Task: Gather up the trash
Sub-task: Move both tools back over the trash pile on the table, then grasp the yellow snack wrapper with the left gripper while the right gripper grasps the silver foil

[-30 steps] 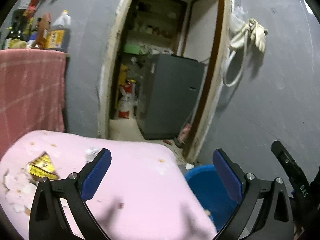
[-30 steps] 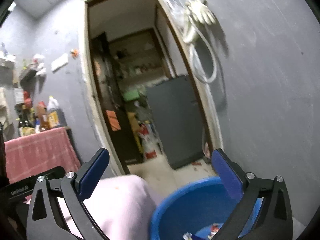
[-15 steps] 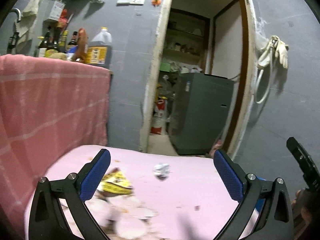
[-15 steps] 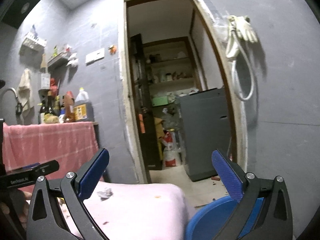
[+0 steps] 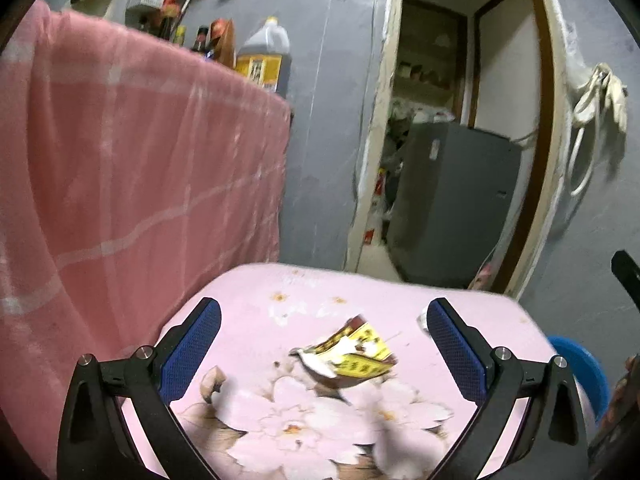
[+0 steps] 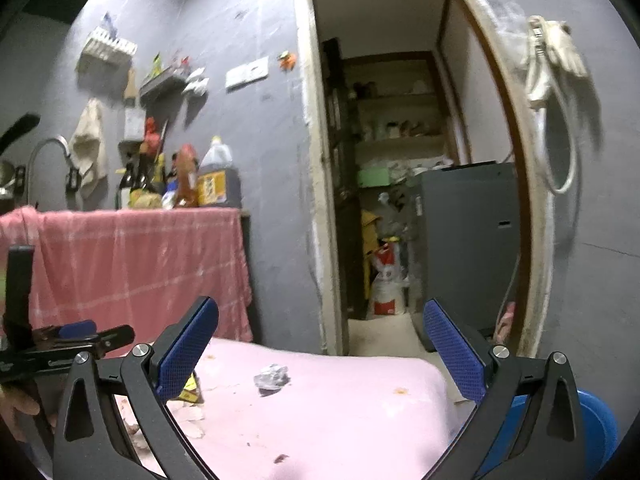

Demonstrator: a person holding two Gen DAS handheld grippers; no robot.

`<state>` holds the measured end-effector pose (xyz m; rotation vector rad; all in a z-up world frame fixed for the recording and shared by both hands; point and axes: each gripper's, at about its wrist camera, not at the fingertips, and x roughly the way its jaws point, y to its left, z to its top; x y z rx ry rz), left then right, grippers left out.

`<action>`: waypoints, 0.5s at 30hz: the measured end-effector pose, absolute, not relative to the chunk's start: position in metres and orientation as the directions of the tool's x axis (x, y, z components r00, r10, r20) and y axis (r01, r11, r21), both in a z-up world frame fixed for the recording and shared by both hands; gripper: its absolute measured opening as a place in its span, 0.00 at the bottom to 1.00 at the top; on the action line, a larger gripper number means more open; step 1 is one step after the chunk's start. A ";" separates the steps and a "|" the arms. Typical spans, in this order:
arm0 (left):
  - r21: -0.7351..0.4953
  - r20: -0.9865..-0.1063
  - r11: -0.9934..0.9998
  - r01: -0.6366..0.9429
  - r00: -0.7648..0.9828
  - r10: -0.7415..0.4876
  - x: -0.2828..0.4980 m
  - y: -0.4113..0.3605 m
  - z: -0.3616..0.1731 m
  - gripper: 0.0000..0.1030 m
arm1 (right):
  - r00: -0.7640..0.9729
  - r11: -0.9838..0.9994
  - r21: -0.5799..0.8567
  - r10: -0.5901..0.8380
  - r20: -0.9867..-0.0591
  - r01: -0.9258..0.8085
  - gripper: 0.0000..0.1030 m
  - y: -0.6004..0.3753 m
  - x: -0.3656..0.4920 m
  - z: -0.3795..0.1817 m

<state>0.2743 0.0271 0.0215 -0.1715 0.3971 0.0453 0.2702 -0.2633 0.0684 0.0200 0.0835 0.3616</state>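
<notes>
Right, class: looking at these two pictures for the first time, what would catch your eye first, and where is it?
A torn yellow-and-red wrapper lies on the pink flowered cloth, framed by the open left gripper. A crumpled silvery wad sits further along that cloth. A blue plastic basin peeks out behind the open right gripper.

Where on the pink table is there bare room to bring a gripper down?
The pink tablecloth is bare on its right side, between the crumpled wad and the edge by the blue tub. Also bare: the far strip toward the doorway. The yellow wrapper crowds the left part.
</notes>
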 end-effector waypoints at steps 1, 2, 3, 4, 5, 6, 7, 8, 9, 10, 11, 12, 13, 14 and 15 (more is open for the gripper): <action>-0.157 -0.402 0.985 -0.076 0.916 0.007 0.277 0.028 0.020 0.98 | 0.927 0.932 0.029 0.364 -0.092 -0.363 1.00 -0.258 0.275 0.068; -0.157 -0.424 0.985 -0.076 0.906 0.002 0.281 0.029 0.017 0.98 | 0.921 0.928 0.022 0.372 -0.114 -0.372 1.00 -0.252 0.281 0.068; -0.157 -0.444 0.985 -0.073 0.896 -0.004 0.285 0.030 0.015 0.98 | 0.917 0.925 0.019 0.378 -0.128 -0.379 1.00 -0.249 0.286 0.066; -0.156 -0.459 0.985 -0.068 0.888 -0.011 0.289 0.031 0.013 0.98 | 0.910 0.921 0.014 0.386 -0.152 -0.388 1.00 -0.244 0.293 0.065; -0.153 -0.474 0.986 -0.065 0.880 -0.016 0.291 0.032 0.010 0.98 | 0.903 0.919 0.010 0.389 -0.180 -0.394 1.00 -0.239 0.300 0.063; -0.150 -0.488 0.987 -0.063 0.873 -0.018 0.294 0.031 0.008 0.98 | 0.897 0.917 0.009 0.392 -0.205 -0.399 1.00 -0.236 0.308 0.060; -0.151 -0.503 0.987 -0.059 0.864 -0.025 0.298 0.030 0.006 0.98 | 0.887 0.914 0.012 0.398 -0.234 -0.406 1.00 -0.234 0.315 0.058; -0.155 -0.520 0.987 -0.054 0.853 -0.035 0.302 0.031 0.004 0.98 | 0.873 0.909 0.019 0.405 -0.272 -0.416 1.00 -0.231 0.324 0.055; -0.158 -0.538 0.986 -0.049 0.842 -0.044 0.306 0.031 0.002 0.98 | 0.863 0.907 0.027 0.409 -0.296 -0.421 1.00 -0.231 0.329 0.052; -0.160 -0.550 0.986 -0.046 0.833 -0.050 0.309 0.031 0.000 0.98 | 0.844 0.902 0.044 0.418 -0.336 -0.430 1.00 -0.230 0.338 0.049; -0.164 -0.569 0.986 -0.036 0.820 -0.065 0.314 0.030 -0.003 0.97 | 0.825 0.897 0.063 0.428 -0.369 -0.437 1.00 -0.229 0.346 0.046; -0.166 -0.580 0.986 -0.026 0.811 -0.077 0.317 0.029 -0.004 0.97 | 0.807 0.895 0.082 0.433 -0.403 -0.439 1.00 -0.229 0.353 0.042; -0.166 -0.590 0.986 -0.018 0.803 -0.085 0.321 0.029 -0.005 0.96 | 0.791 0.893 0.098 0.436 -0.429 -0.439 1.00 -0.229 0.360 0.039; -0.165 -0.598 0.986 -0.008 0.796 -0.093 0.324 0.028 -0.006 0.94 | 0.763 0.889 0.124 0.444 -0.470 -0.440 0.98 -0.229 0.370 0.034; -0.164 -0.608 0.987 0.001 0.787 -0.101 0.327 0.027 -0.007 0.92 | 0.745 0.887 0.139 0.448 -0.494 -0.441 0.96 -0.229 0.375 0.031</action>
